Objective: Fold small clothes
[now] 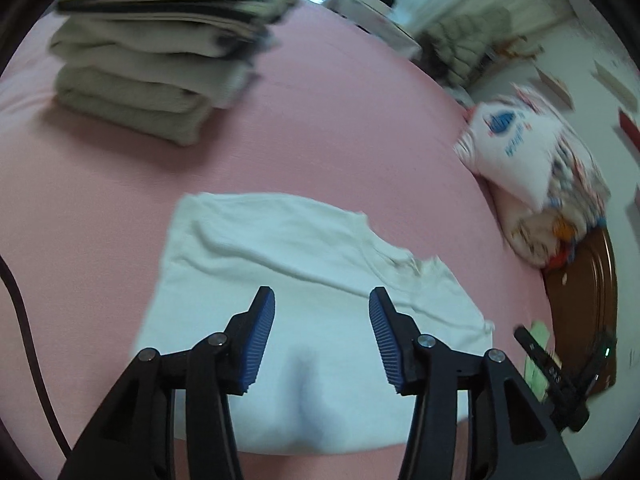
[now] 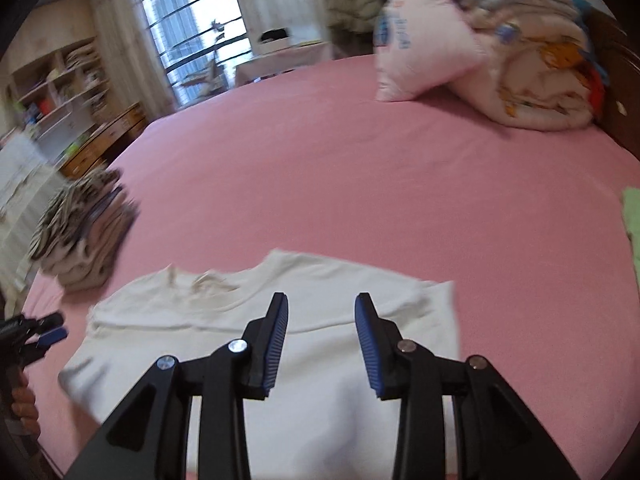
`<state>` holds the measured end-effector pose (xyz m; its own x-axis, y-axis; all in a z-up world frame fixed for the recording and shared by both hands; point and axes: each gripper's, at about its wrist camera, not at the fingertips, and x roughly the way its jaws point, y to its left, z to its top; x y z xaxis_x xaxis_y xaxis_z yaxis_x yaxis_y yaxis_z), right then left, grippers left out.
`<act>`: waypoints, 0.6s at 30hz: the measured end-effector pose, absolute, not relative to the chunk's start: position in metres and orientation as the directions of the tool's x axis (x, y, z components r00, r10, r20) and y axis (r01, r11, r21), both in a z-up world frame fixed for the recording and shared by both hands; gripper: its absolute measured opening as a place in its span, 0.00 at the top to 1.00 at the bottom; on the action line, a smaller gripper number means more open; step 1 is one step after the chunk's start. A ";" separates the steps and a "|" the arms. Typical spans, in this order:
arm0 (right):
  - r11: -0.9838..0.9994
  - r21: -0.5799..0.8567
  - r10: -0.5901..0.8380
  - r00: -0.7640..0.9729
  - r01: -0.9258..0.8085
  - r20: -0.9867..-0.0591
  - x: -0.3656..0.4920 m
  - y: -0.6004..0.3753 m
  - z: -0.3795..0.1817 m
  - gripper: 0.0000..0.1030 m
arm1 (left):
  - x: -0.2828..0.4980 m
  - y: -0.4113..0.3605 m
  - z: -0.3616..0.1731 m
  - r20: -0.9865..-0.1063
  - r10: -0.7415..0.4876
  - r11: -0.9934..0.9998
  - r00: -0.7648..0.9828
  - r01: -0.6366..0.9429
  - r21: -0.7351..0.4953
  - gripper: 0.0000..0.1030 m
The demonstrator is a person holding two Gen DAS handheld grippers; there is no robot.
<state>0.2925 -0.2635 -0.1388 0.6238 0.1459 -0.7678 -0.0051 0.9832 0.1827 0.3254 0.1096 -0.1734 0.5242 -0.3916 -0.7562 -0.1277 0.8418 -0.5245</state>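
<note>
A small white shirt (image 1: 288, 264) lies flat on the pink bed (image 1: 340, 120), partly folded, neckline toward the right in the left wrist view. It also shows in the right wrist view (image 2: 320, 360), neckline at the left. My left gripper (image 1: 322, 304) is open and empty, hovering over the shirt. My right gripper (image 2: 321, 308) is open and empty above the shirt's near part. The left gripper also shows at the left edge of the right wrist view (image 2: 42, 334), and the right gripper at the right edge of the left wrist view (image 1: 560, 372).
A stack of folded clothes (image 1: 160, 52) sits at the far left of the bed, also in the right wrist view (image 2: 84, 228). A rolled quilt and pillow (image 2: 488, 48) lie by the wooden headboard (image 1: 588, 304). A green cloth (image 2: 632, 220) lies at the right edge.
</note>
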 end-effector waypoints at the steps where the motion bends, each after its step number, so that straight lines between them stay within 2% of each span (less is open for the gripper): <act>1: 0.982 0.189 0.167 0.612 -0.029 -0.773 0.294 -0.253 -0.142 0.67 | 0.327 0.097 -0.176 -0.762 -0.399 0.851 0.510 -0.104 -0.515 0.52; 2: 0.979 0.195 0.190 0.596 -0.057 -0.780 0.296 -0.240 -0.147 0.68 | 0.329 0.086 -0.180 -0.767 -0.408 0.856 0.495 -0.085 -0.510 0.51; 4: 0.974 0.203 0.226 0.565 -0.104 -0.793 0.301 -0.216 -0.158 0.76 | 0.332 0.069 -0.190 -0.773 -0.430 0.858 0.466 -0.054 -0.511 0.51; 8: 0.961 0.232 0.278 0.491 -0.154 -0.825 0.314 -0.173 -0.191 0.81 | 0.345 0.046 -0.221 -0.800 -0.419 0.872 0.429 -0.056 -0.486 0.51; 11: 0.961 0.226 0.275 0.453 -0.159 -0.848 0.322 -0.154 -0.214 0.84 | 0.350 0.043 -0.239 -0.824 -0.382 0.889 0.418 -0.077 -0.451 0.52; 14: 0.969 0.195 0.244 0.447 -0.152 -0.860 0.326 -0.151 -0.232 0.85 | 0.348 0.050 -0.245 -0.813 -0.377 0.891 0.444 -0.064 -0.449 0.52; 18: 0.973 0.197 0.232 0.459 -0.122 -0.858 0.331 -0.167 -0.237 0.94 | 0.345 0.063 -0.252 -0.786 -0.424 0.877 0.450 -0.013 -0.481 0.52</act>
